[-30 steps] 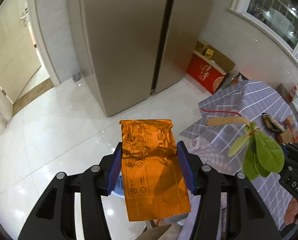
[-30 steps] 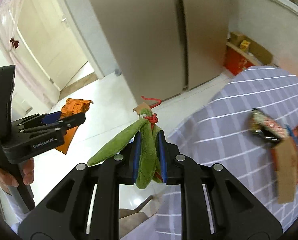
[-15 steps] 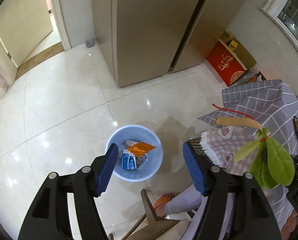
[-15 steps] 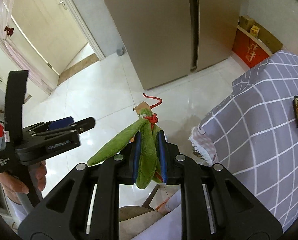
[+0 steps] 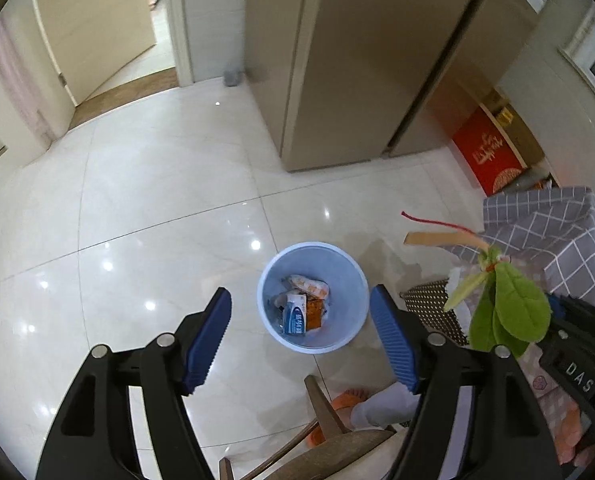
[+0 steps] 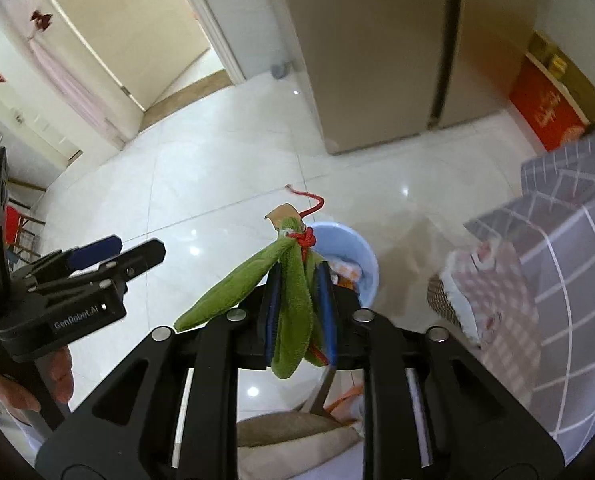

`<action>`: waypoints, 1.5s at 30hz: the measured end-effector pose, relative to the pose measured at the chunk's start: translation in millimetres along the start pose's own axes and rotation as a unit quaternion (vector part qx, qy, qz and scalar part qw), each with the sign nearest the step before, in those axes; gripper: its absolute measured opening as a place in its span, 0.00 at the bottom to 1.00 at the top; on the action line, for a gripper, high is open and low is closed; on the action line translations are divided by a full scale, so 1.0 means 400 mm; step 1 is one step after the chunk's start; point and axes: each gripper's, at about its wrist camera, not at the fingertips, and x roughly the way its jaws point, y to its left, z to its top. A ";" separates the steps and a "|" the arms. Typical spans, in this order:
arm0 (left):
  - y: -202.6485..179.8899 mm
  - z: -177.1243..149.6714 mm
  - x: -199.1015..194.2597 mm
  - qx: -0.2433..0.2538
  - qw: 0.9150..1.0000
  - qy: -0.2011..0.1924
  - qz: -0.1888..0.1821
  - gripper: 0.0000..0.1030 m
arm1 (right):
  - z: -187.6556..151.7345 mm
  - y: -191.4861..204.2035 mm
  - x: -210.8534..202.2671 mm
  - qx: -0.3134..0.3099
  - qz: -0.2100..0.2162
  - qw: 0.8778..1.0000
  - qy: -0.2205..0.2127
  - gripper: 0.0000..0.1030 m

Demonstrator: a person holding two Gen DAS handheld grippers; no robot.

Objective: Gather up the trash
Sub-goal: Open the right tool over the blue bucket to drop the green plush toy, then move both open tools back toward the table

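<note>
Holding both tongs over the blue bin (image 5: 312,336).
Your left gripper (image 5: 301,344) opens wider, empty; your right gripper (image 6: 299,312) is opening around green leaves (image 6: 293,304), grip unclear.

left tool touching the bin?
Apart. The left wrist view shows the left tool open and empty, with the blue bin on the floor beyond its fingers.

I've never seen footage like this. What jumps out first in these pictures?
Probably the pale blue bin on the glossy white floor, seen from above with wrappers lying inside, framed by the left gripper with its jaws opening and nothing between them. Next, the green cloth leaves tied with red cord, hanging between the right gripper jaws, which are opening above the bin. A grey checked tablecloth fills the right edge.
</note>
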 end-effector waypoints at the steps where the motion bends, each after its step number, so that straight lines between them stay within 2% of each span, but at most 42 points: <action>1: 0.004 -0.003 -0.003 -0.004 1.000 0.001 0.000 0.69 | 0.004 0.006 -0.007 -0.002 -0.003 1.000 -0.014 0.71; 2: 0.012 -0.008 -0.006 -0.010 1.000 0.001 -0.001 0.69 | 0.007 0.006 -0.014 -0.001 -0.003 1.000 -0.029 0.79; 4: 0.018 -0.014 -0.014 -0.015 1.000 -0.002 0.002 0.69 | 0.004 -0.003 -0.028 0.007 0.004 0.999 -0.045 0.79; 6: 0.016 -0.019 -0.019 -0.016 1.000 -0.006 0.005 0.69 | -0.003 -0.013 -0.024 0.010 0.011 0.999 -0.032 0.79; 10: -0.004 -0.024 -0.036 -0.012 1.000 -0.013 0.000 0.69 | -0.018 -0.032 -0.024 0.012 -0.001 1.000 -0.025 0.79; 15: -0.036 -0.030 -0.054 0.001 1.000 -0.022 -0.007 0.69 | -0.033 -0.058 -0.039 0.028 0.011 0.999 -0.018 0.79; 25: -0.154 -0.031 -0.118 0.046 0.997 -0.047 -0.028 0.71 | -0.053 -0.104 -0.154 0.041 0.019 0.997 -0.059 0.79; 28: -0.198 -0.029 -0.136 0.059 0.996 -0.050 -0.053 0.73 | -0.065 -0.128 -0.202 0.049 0.018 0.995 -0.079 0.79; 37: -0.373 -0.037 -0.166 0.122 0.987 -0.063 -0.083 0.73 | -0.127 -0.240 -0.371 0.087 -0.004 0.985 -0.147 0.79; 45: -0.552 -0.054 -0.173 0.187 0.973 -0.061 -0.122 0.73 | -0.201 -0.381 -0.489 0.142 -0.051 0.971 -0.188 0.79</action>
